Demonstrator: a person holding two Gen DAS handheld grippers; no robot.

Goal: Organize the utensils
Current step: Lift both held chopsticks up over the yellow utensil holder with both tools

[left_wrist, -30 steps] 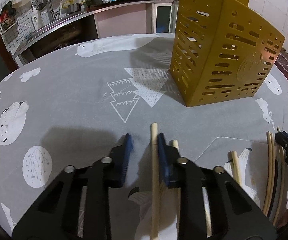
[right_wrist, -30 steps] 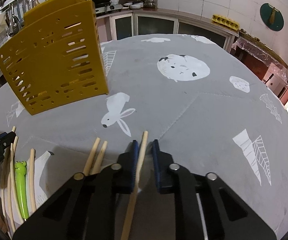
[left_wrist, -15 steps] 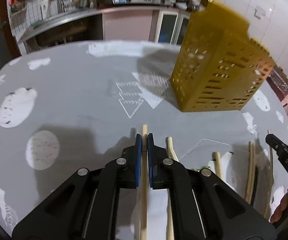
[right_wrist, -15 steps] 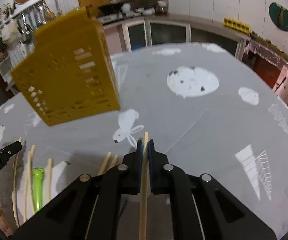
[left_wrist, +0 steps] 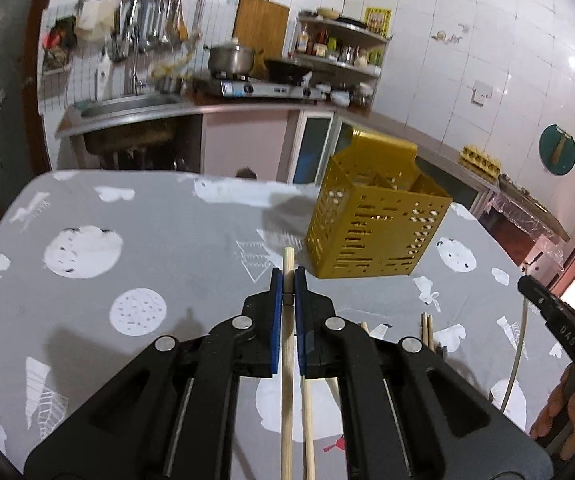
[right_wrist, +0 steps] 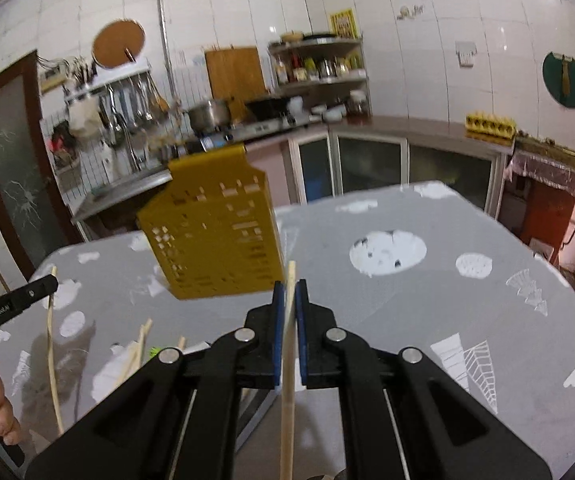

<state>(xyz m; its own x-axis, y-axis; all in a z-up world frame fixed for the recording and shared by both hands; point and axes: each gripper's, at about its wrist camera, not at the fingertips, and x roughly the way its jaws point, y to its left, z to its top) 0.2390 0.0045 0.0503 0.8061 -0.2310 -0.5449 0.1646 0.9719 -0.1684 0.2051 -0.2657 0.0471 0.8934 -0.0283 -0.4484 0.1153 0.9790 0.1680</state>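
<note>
My left gripper [left_wrist: 288, 280] is shut on a wooden chopstick [left_wrist: 287, 376] and holds it raised above the table. My right gripper [right_wrist: 289, 292] is shut on another wooden chopstick [right_wrist: 288, 360], also lifted. A yellow perforated utensil holder [left_wrist: 375, 224] stands upright on the grey patterned tablecloth [left_wrist: 159, 248], ahead and right of the left gripper; in the right wrist view the holder [right_wrist: 215, 236] is ahead and left. More chopsticks [left_wrist: 426, 326] lie on the cloth below, and others show in the right wrist view [right_wrist: 137, 350].
A green utensil [right_wrist: 154, 351] lies among the chopsticks. The other gripper's tip shows at the right edge of the left wrist view [left_wrist: 555, 316] and at the left edge of the right wrist view [right_wrist: 15, 300]. A kitchen counter with a stove [left_wrist: 255, 88] stands behind the table.
Both grippers closed on a chopstick each, then rose and tilted up, so the holder now looks farther and lower and the kitchen wall fills the upper view.
</note>
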